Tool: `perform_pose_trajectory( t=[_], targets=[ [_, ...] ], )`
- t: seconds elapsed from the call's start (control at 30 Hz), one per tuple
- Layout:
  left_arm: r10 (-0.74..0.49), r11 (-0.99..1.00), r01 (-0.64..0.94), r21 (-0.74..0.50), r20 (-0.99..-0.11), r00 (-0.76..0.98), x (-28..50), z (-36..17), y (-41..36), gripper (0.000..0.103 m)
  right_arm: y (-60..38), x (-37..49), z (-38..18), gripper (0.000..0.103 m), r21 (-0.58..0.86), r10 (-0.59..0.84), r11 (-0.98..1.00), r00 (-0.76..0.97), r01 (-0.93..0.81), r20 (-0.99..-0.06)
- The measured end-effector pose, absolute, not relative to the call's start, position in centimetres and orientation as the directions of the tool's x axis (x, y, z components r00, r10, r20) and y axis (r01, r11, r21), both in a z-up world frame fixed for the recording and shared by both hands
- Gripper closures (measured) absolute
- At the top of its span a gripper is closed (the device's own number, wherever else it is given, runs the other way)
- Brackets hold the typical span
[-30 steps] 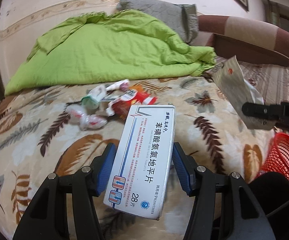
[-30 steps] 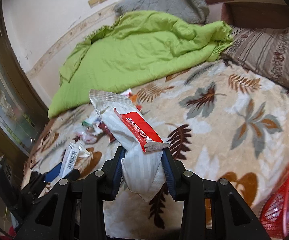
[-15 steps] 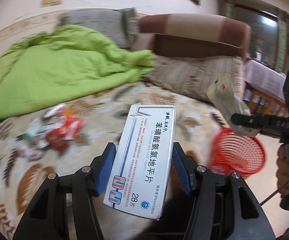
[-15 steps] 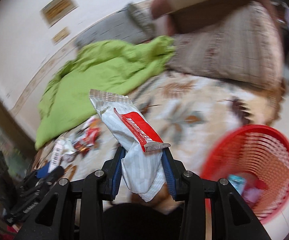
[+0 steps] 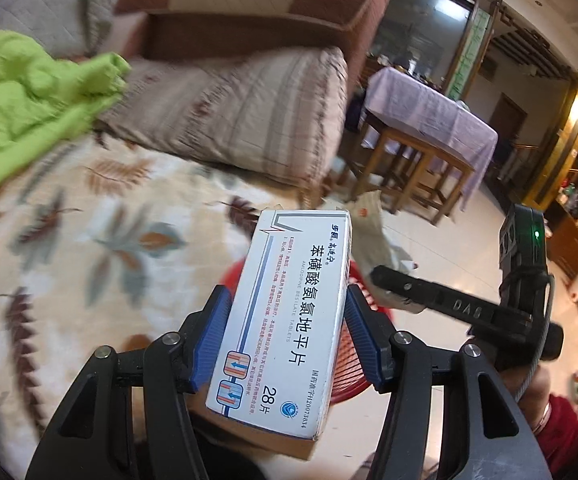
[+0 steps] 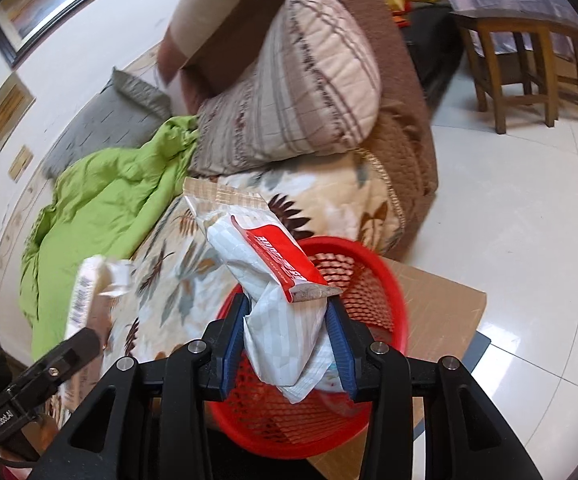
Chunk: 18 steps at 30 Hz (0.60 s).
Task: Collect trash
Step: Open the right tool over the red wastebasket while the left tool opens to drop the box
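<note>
Two pieces in hand. My left gripper (image 5: 287, 332) pinches a pill box (image 5: 285, 316) across its long sides: light, stiff card, crushable. My right gripper (image 6: 287, 344) squeezes a limp, slippery wrapper (image 6: 277, 280) above the red basket (image 6: 385, 280).

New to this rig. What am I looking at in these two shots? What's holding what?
There is no robot here: a person holds a two-finger gripper in each hand, and each gripper carries a fisheye camera looking forward along its fingers.

In the left wrist view, the left gripper is shut on a white medicine box. The right gripper also shows at the right of that view.

In the right wrist view, the right gripper is shut on a white and red wrapper, over a red basket that stands on cardboard on the floor.

Behind lie a bed with a leaf-print cover, a green blanket and pillows.
</note>
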<state>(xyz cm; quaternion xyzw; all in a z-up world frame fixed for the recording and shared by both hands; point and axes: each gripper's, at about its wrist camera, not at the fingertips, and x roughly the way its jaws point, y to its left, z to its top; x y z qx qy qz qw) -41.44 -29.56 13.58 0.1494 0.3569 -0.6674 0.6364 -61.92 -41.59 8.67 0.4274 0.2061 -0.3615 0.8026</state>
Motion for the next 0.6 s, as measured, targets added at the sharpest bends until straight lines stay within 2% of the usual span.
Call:
perform_pose_trajectory(
  t=[0.07,0.17,0.37,0.6],
  targets=[
    [-0.726,0.074,0.947,-0.313,-0.668,-0.165,-42.0,12.8,-31.1,0.04,-42.0,-62.2,8.6,0.045,0.544,-0.406,0.369,0.657,0.754,-0.636],
    [-0.717,0.095,0.932,-0.349,-0.673,-0.179,-41.5,12.5,-31.4,0.039,-42.6,-62.1,9.0,0.041,0.522,-0.429,0.369,0.639,0.769,-0.638],
    [-0.753,0.133,0.939,-0.318,-0.648,-0.113,-39.2,13.9,-28.1,0.033,-41.2,-60.4,10.2,0.041,0.514,-0.42,0.443,0.677,0.734,-0.605],
    [-0.759,0.302,0.934,-0.191,-0.641,0.114,-34.4,14.0,-19.7,0.03,-36.0,-52.5,11.5,0.041,0.457,-0.28,0.658,0.757,0.599,-0.59]
  ],
)
